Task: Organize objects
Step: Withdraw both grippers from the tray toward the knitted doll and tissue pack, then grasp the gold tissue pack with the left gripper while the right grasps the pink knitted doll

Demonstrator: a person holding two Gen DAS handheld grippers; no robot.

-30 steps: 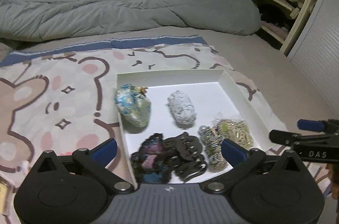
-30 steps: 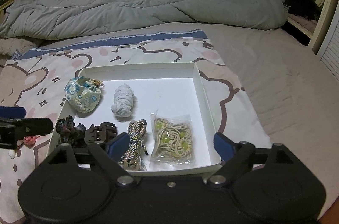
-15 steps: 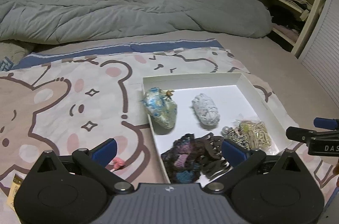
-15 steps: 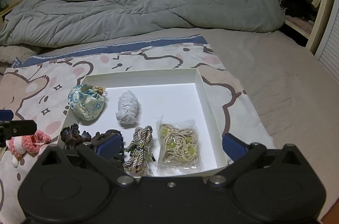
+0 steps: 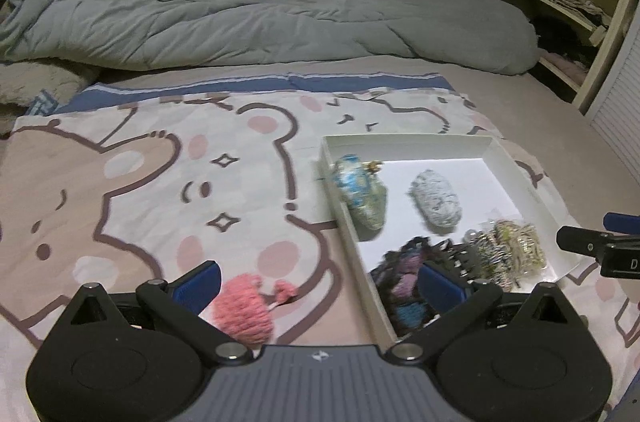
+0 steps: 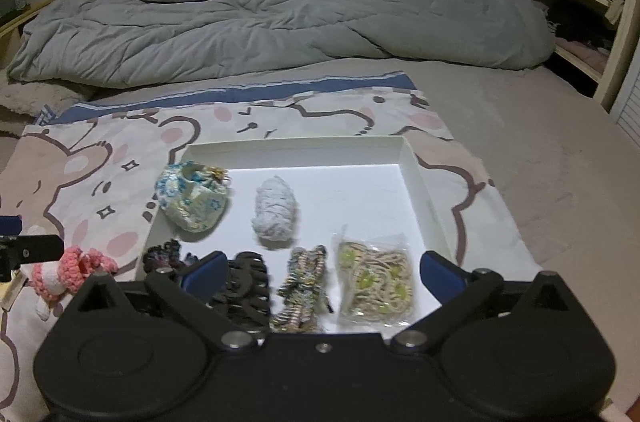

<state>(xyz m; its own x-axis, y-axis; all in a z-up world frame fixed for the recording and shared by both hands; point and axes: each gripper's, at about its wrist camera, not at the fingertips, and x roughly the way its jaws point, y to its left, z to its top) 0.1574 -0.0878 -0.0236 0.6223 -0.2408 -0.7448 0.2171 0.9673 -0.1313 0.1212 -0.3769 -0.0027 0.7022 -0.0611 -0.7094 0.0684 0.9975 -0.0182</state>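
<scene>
Low in the left wrist view, a fuzzy pink knitted toy lies on the bear blanket, between the spread fingers of the left gripper, which hold nothing. The right gripper has just opened wide, over a white box. The box holds a flowery pouch, a white bundle and a noodle packet. A grey quilt lies farther up. The dark clip is blurry.
</scene>
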